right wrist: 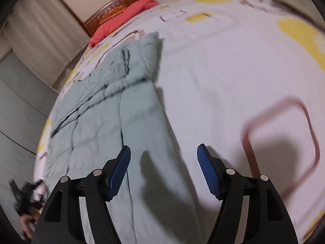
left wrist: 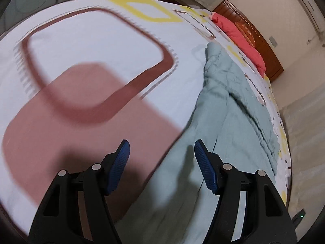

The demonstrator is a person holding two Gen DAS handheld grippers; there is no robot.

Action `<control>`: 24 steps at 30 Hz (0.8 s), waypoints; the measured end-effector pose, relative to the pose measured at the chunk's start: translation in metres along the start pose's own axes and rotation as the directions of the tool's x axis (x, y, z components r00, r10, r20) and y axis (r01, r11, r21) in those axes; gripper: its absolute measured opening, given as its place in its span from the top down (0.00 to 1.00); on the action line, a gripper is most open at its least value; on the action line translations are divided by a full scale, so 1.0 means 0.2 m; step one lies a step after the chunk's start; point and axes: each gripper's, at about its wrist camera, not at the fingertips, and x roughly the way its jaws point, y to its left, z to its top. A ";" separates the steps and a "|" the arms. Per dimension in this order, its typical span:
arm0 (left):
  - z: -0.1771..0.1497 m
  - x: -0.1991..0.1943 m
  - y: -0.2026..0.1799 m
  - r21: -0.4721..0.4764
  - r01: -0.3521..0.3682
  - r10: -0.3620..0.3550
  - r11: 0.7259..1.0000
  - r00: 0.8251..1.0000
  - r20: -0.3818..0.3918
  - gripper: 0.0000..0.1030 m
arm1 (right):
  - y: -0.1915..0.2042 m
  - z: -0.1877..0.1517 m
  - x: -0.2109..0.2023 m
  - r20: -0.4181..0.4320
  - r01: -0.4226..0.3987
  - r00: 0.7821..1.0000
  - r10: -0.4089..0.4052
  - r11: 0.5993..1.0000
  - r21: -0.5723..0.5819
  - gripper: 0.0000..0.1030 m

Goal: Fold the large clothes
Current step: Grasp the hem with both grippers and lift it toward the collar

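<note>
Bed (left wrist: 97, 40): covered by a white sheet printed with brown rounded-square outlines, a solid pink-brown block and yellow shapes. Both views are blurred.

Task item: a pale green garment (left wrist: 229, 118), large and wrinkled, lies spread on the bed. In the left wrist view it runs from the near edge of the bed toward the head end, close along the right-hand edge. In the right wrist view the same garment (right wrist: 101, 113) lies along the left-hand edge, with a straight fold or seam line running lengthwise.

Head end: a red pillow (left wrist: 239, 38) rests against a wooden headboard (left wrist: 254, 34).

Left tool (left wrist: 161, 152): jaws spread, nothing between the blue pads; it hangs above the garment's near part, not touching it.

Right tool (right wrist: 163, 156): jaws spread, nothing gripped; it hangs above the garment's edge where it meets bare sheet.

No brand, label or legible writing can be made out on any item.
</note>
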 end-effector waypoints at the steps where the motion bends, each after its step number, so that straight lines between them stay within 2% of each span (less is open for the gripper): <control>1: -0.05 -0.05 0.03 -0.016 0.014 -0.014 1.000 1.000 0.008 0.36 | -0.04 -0.06 -0.04 -0.009 -0.031 0.999 0.031 0.999 0.033 0.35; 3: -0.12 -0.12 0.08 -0.055 0.020 -0.019 0.998 1.000 0.015 0.36 | -0.09 -0.13 -0.08 -0.014 -0.071 0.997 0.073 0.995 0.074 0.35; 7: -0.28 -0.23 0.19 -0.186 0.102 -0.106 0.977 0.994 -0.009 0.36 | -0.15 -0.31 -0.18 -0.021 -0.156 0.987 0.161 0.975 0.157 0.35; 10: -0.36 -0.27 0.21 -0.229 0.160 -0.171 0.960 0.985 -0.025 0.36 | -0.18 -0.40 -0.23 -0.010 -0.213 0.976 0.219 0.956 0.202 0.35; 12: -0.40 -0.27 0.22 -0.253 0.217 -0.233 0.943 0.972 -0.038 0.36 | -0.17 -0.46 -0.25 -0.013 -0.270 0.960 0.280 0.937 0.223 0.35; 14: -0.42 -0.25 0.19 -0.256 0.243 -0.264 0.936 0.963 -0.047 0.36 | -0.14 -0.49 -0.25 -0.019 -0.326 0.941 0.338 0.919 0.223 0.35; 19: -0.40 -0.19 0.12 -0.222 0.233 -0.247 0.947 0.969 -0.034 0.36 | -0.09 -0.47 -0.17 0.009 -0.381 0.921 0.389 0.898 0.220 0.35; 24: -0.38 -0.18 0.10 -0.216 0.251 -0.261 0.943 0.965 -0.016 0.36 | -0.05 -0.41 -0.13 0.038 -0.395 0.917 0.396 0.894 0.212 0.35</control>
